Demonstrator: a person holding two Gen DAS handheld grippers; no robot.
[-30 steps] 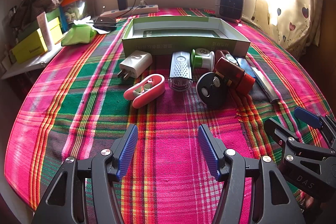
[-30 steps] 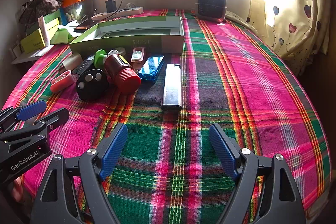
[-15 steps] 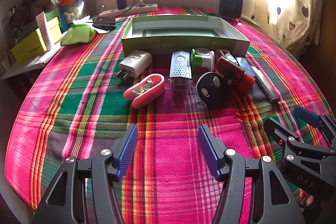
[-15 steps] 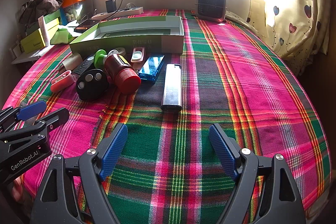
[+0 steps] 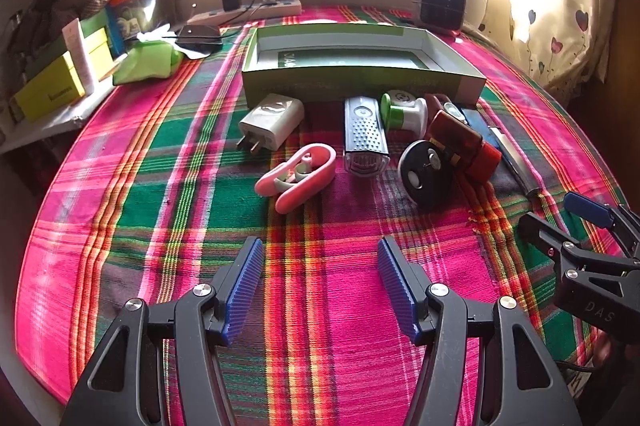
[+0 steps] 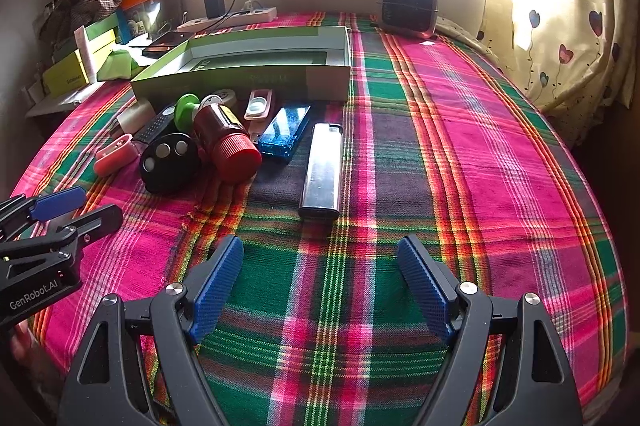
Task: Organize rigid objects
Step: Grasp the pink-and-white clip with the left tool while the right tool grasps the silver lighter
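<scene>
An open green box lies on the plaid cloth. In front of it sits a row of small items: a white charger plug, a pink clip, a grey bike light, a green-and-white spool, a black round remote, a red-capped bottle, a blue case and a silver lighter. My left gripper stands open near the pink clip and light. My right gripper is open just short of the lighter. Both hold nothing.
A small grey heater stands at the back by the window. A power strip with a charger lies at the back left. Yellow boxes and a green pouch crowd the left side. A curtain hangs on the right.
</scene>
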